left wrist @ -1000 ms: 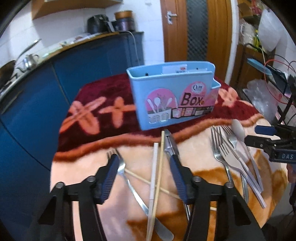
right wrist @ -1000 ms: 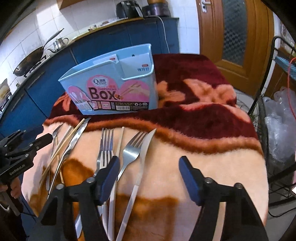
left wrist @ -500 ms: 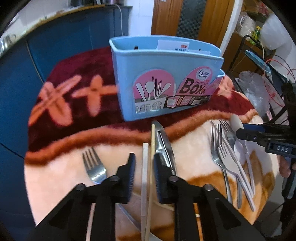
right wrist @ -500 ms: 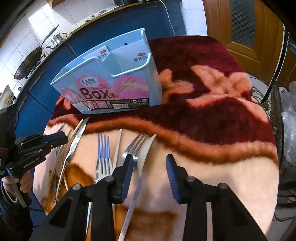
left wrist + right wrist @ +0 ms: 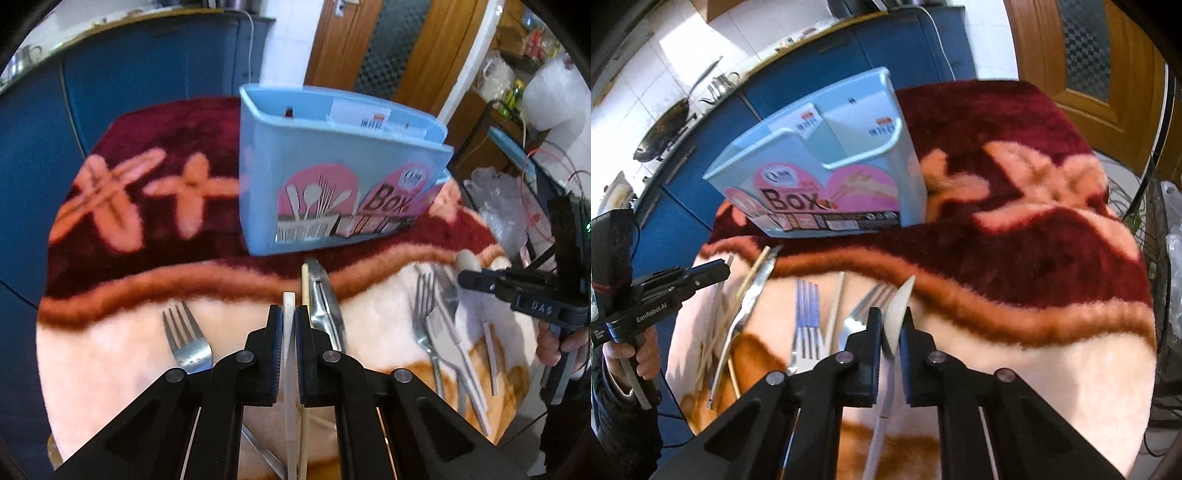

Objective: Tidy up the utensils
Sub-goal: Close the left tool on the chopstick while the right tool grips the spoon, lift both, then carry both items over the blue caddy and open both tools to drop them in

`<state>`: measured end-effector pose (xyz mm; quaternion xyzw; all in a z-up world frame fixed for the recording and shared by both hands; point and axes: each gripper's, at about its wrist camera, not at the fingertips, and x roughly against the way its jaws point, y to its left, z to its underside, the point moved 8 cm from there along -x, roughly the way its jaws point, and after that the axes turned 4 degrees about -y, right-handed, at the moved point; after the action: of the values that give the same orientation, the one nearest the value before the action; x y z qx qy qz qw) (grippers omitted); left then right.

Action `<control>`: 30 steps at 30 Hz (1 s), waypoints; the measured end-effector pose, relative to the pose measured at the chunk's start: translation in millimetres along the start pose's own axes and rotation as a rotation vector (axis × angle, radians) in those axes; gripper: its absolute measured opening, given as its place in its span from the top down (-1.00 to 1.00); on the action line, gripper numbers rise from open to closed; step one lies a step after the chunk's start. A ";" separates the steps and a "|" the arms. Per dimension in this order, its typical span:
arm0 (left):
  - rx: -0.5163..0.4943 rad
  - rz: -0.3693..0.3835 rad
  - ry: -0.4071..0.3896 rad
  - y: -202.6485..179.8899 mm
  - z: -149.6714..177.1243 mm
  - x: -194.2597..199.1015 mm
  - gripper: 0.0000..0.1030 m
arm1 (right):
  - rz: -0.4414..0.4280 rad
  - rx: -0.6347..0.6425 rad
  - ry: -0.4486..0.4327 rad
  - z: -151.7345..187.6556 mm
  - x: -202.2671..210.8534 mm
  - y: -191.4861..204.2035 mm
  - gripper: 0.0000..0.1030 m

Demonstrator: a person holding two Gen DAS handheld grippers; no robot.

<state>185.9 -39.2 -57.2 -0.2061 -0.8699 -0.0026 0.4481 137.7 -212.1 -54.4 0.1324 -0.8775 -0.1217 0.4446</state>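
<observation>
1. While both hands worked the pile, left gripper [image 5: 289,325] had just closed on 1 white chopstick [image 5: 288,306], pinched near its tip for lifting.
2. Right gripper [image 5: 889,328] had just closed on the knife [image 5: 896,317] blade.
3. Blue utensil box [image 5: 325,177] stood just behind, compartments open upward, likely the destination.
4. Remaining forks [image 5: 807,317] lay flat on the blanket [image 5: 1052,258].

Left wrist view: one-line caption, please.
Left gripper shut on a white chopstick, blue box ahead.

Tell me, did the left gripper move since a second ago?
Yes. The left gripper moved closer to the blue box, which looks bigger now, and its jaws have just been closing on a white chopstick.
</observation>
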 end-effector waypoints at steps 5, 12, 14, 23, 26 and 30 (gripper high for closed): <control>-0.014 -0.042 -0.145 -0.5 -14.0 36.6 0.87 | -0.015 0.031 -0.122 -11.0 27.8 13.6 0.80; 0.000 -0.042 -0.371 -5.2 -40.9 96.5 0.88 | -0.040 0.072 -0.311 -33.3 67.6 34.7 0.80; 0.004 -0.039 -0.438 -9.2 -51.2 113.6 0.88 | -0.042 0.085 -0.373 -42.0 78.7 40.8 0.80; -0.025 -0.107 -0.693 -24.7 -105.6 171.9 0.88 | -0.048 0.130 -0.583 -88.7 115.1 55.3 0.80; -0.032 -0.114 -0.742 -29.8 -128.0 174.7 0.88 | -0.053 0.140 -0.625 -107.9 112.6 57.9 0.80; -0.032 -0.139 -0.793 -29.2 -149.6 169.4 0.88 | -0.049 0.160 -0.683 -130.3 107.3 59.9 0.80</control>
<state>204.8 -33.9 169.8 -0.1388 -0.9870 0.0333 0.0732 175.0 -205.1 120.6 0.1395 -0.9789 -0.1003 0.1106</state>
